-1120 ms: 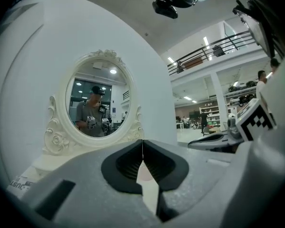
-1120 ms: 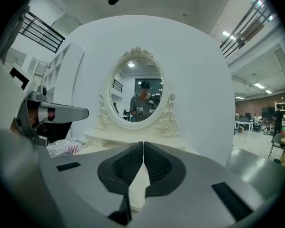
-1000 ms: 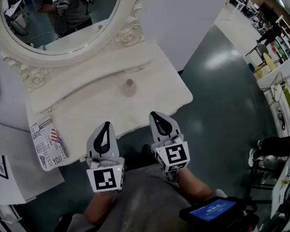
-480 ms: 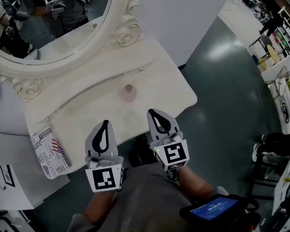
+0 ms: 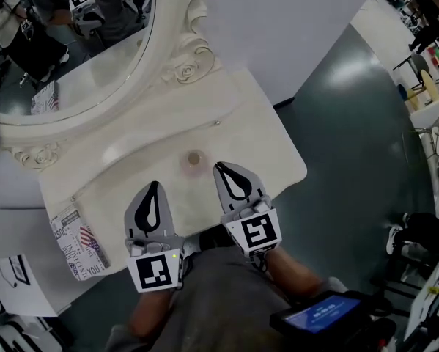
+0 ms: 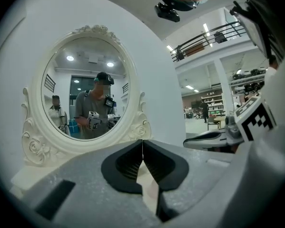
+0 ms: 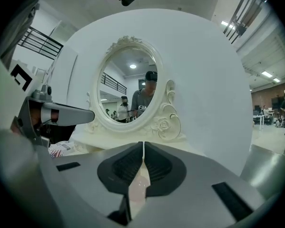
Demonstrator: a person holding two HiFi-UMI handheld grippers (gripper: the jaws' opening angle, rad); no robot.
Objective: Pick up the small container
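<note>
The container (image 5: 194,160), small, round and pinkish, stands on the white table (image 5: 267,149), about mid-table and just short of the drawer line. The right gripper (image 5: 220,169) has its tip just right of it, very near. Whether it touches I cannot tell from the head view. The right gripper view shows the jaws pressed together with nothing between them, and a pink blur low behind the pads that is probably the container. The left gripper (image 5: 155,185) sits nearer and further left, well apart from the container, also closed tight and empty.

The main risk is the closed right jaws. If they push forward as they are, the tip will likely shove the container far or left across the smooth top, or tip it over, rather than straddle it. They need to spread before going in. With so little room beside the container, the left pad could also clip it as the jaws part and nudge it out of line.

The container is low and small, so a grip taken too high may pinch only the cap, and it may slip or spin out. Overreaching would carry the tip toward the mirror (image 5: 94,57) frame at the far side.
</note>
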